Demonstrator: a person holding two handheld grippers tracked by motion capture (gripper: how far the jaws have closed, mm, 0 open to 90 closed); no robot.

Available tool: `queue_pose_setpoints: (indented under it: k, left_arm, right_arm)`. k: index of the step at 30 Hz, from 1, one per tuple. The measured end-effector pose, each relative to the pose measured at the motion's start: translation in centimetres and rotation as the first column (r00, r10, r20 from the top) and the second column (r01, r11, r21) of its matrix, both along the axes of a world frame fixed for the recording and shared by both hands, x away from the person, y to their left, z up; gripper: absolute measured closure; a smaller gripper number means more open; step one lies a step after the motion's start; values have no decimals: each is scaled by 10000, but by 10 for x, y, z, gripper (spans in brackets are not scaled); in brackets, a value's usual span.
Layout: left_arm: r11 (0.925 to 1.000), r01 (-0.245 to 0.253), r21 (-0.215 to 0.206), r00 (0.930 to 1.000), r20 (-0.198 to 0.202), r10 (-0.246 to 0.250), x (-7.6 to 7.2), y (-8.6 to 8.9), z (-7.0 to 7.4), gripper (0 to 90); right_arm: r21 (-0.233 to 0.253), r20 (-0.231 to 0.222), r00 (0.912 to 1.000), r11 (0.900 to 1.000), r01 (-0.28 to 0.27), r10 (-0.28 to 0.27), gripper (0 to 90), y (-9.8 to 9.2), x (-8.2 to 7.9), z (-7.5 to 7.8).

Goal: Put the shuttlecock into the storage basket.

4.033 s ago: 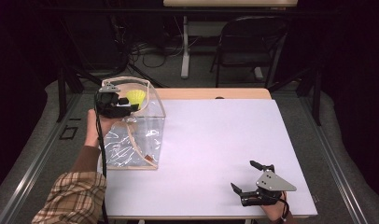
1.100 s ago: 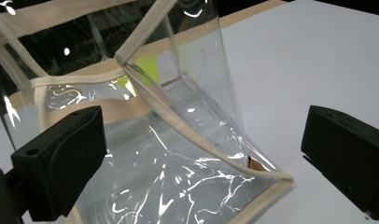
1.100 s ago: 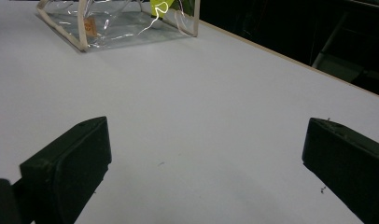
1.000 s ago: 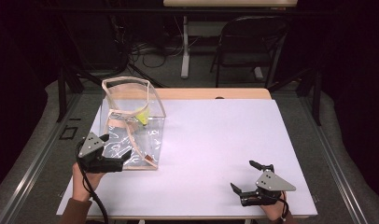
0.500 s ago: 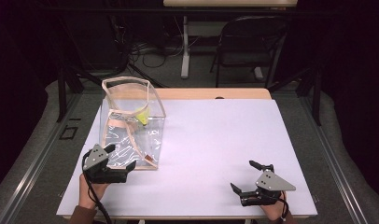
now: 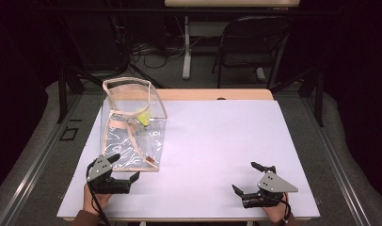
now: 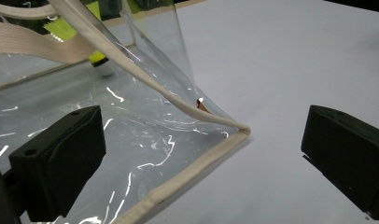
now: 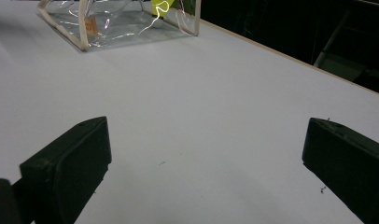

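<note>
My left gripper (image 6: 125, 170) sits near the desk's (image 6: 217, 141) front left corner, jaws spread wide with nothing between them, just short of the near corner of the clear bag (image 6: 132, 136). My right gripper (image 6: 250, 181) rests near the front right corner, jaws equally wide apart and empty, well apart from the bag. Farther back, the bag stands upright toward the desk's left edge, a yellow-green object (image 6: 143, 115) inside at its far side.
</note>
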State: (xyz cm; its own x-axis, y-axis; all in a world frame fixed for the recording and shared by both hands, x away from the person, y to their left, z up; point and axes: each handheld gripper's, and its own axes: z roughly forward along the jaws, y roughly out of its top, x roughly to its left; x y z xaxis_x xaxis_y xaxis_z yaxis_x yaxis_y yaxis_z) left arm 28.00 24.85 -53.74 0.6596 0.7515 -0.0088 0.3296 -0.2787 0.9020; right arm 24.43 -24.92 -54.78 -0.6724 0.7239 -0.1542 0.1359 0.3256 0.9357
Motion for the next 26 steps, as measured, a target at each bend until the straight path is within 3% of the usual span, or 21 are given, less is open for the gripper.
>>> queue_pose_setpoints:
  k: [6,11,26]
  left_arm:
    - [9999,61,-85,9998,176,-60,-7,0,-8,0]
    - [9999,106,-114,9999,-47,-107,-12,1,-17,0]
    - [9999,81,93,9998,-183,-80,-12,0,-21,0]
  right_arm:
    - [-14,-18,10000,10000,-19,19,5,0,0,0]
    - [-21,-33,10000,10000,-14,14,5,0,0,0]
    - [-62,-9,10000,10000,3,-3,5,0,-1,0]
